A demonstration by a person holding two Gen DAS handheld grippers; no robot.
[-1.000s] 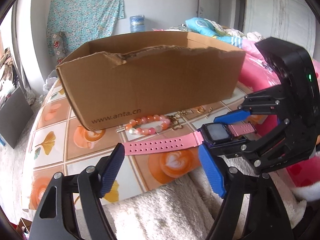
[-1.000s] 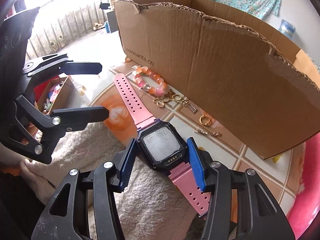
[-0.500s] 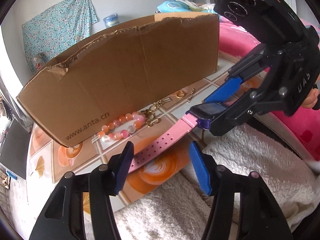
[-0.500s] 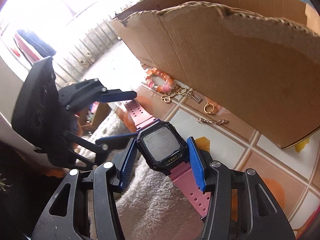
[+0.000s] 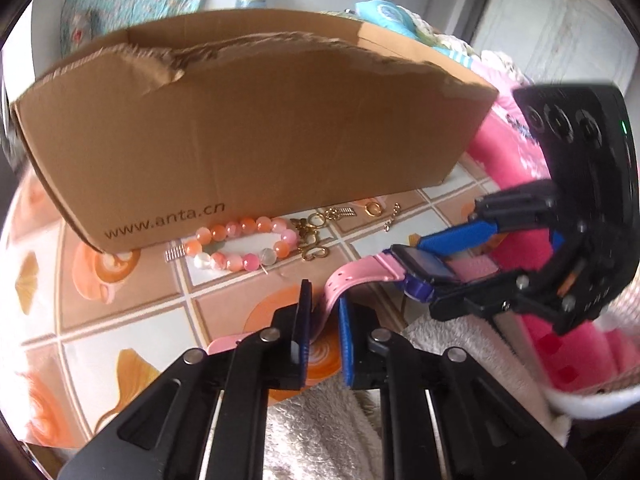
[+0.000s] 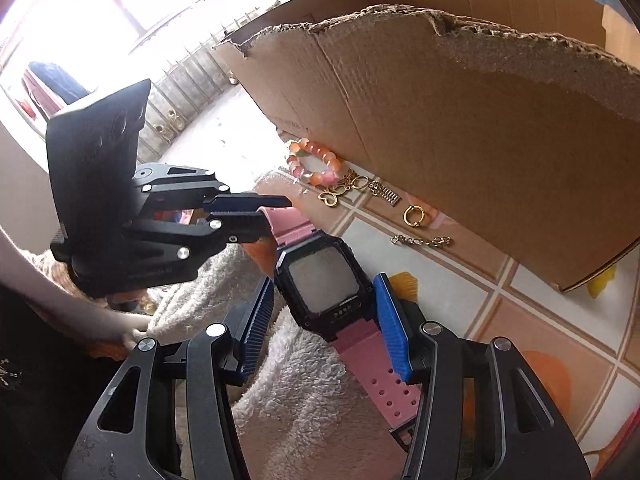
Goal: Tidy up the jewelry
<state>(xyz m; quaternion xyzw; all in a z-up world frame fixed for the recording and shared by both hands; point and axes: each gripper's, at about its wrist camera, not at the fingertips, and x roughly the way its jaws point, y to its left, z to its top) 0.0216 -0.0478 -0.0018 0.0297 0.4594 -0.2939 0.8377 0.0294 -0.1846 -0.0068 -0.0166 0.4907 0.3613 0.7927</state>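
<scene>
watch (image 6: 322, 285) in both claws, strap end hidden

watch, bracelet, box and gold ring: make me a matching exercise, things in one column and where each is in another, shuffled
Things:
1. pink watch
2. bead bracelet
3. cardboard box
4. gold ring

Places or states:
A. stands open-topped at the back of the tiled table
B. lies alone on a tile, just before the box wall
C. held off the table, strap in the left gripper, case between the fingers of the right gripper
D. lies flat against the printed end of the box

Pairs: 1-C, 2-D, 3-A, 4-B
</scene>
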